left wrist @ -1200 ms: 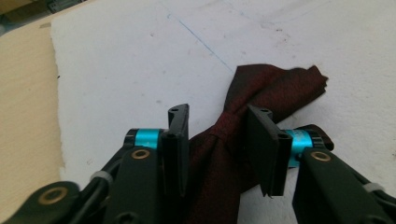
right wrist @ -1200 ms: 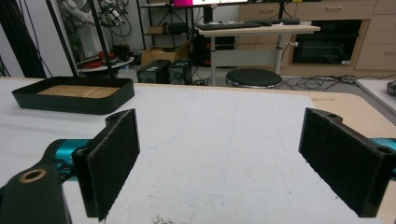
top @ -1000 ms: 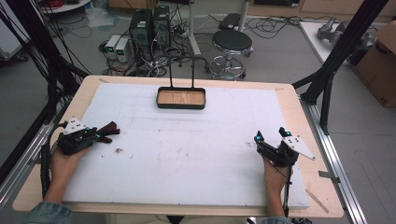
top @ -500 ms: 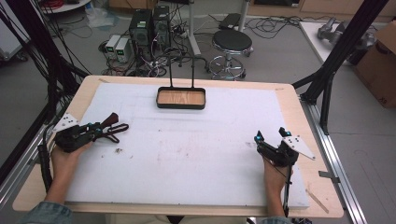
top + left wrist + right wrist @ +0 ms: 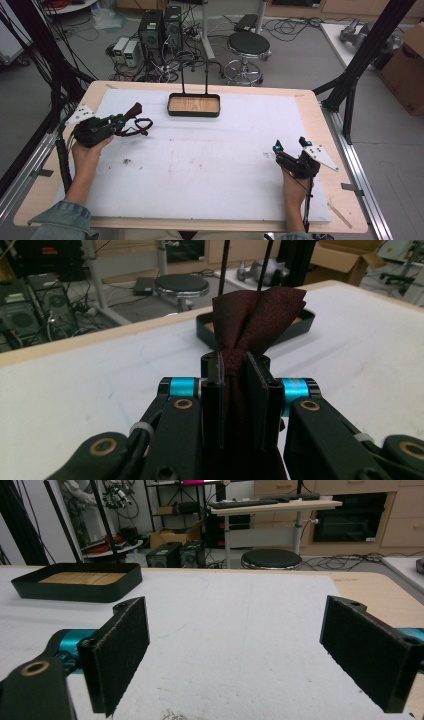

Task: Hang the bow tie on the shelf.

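Note:
A dark red bow tie is pinched at its knot between the jaws of my left gripper, which is shut on it. In the high view the left gripper is lifted above the left side of the white mat, the bow tie and its strap loop hanging from it. A black tray with a wooden floor stands at the far middle, to the right of that gripper. My right gripper rests at the right of the mat, its jaws wide open around nothing.
The white mat covers most of the wooden table. Two thin black rods rise from the tray's far rim. A few dark crumbs lie on the mat near my left hand. A stool and computer cases stand on the floor beyond.
My left gripper has risen off the mat and moved right, toward the tray, carrying the bow tie. The right gripper has stayed in place.

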`<state>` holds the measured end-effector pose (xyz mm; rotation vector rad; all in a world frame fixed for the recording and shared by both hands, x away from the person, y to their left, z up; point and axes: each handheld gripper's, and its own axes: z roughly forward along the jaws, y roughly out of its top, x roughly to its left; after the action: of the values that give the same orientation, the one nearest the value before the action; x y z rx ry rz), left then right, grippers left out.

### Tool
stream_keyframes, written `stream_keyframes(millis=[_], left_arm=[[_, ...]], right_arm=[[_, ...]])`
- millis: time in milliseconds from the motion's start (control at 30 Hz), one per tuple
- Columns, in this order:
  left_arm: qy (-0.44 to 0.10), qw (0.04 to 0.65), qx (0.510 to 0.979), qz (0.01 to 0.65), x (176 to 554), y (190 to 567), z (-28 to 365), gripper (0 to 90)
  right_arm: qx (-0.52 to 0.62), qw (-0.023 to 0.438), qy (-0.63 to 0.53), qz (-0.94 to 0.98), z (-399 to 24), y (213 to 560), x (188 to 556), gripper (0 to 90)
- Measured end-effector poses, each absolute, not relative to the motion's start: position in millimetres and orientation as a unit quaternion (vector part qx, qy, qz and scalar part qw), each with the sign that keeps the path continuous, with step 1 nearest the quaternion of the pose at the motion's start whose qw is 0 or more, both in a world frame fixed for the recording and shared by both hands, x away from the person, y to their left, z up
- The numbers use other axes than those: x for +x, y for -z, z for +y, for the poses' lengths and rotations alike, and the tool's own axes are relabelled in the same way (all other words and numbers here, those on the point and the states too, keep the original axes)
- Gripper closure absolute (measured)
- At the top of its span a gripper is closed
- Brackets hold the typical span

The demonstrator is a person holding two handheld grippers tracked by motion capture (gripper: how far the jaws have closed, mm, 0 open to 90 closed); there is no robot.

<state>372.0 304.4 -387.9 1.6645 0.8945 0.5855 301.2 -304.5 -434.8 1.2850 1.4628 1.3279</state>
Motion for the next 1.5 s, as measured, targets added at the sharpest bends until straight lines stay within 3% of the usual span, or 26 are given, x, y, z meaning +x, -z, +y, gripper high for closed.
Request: stream_keyframes(millis=[667,1500], left_arm=[[-0.235,0.581,0.703,0.337,431,343,247,77.4],[-0.214,0.631,0.646,0.373,501,324,222,77.5]], right_arm=[[0.506,0.374,-0.522,0.576,-305,436,302,11.6],[0.509,0.366,-0.527,0.574,-307,436,303,11.6]])
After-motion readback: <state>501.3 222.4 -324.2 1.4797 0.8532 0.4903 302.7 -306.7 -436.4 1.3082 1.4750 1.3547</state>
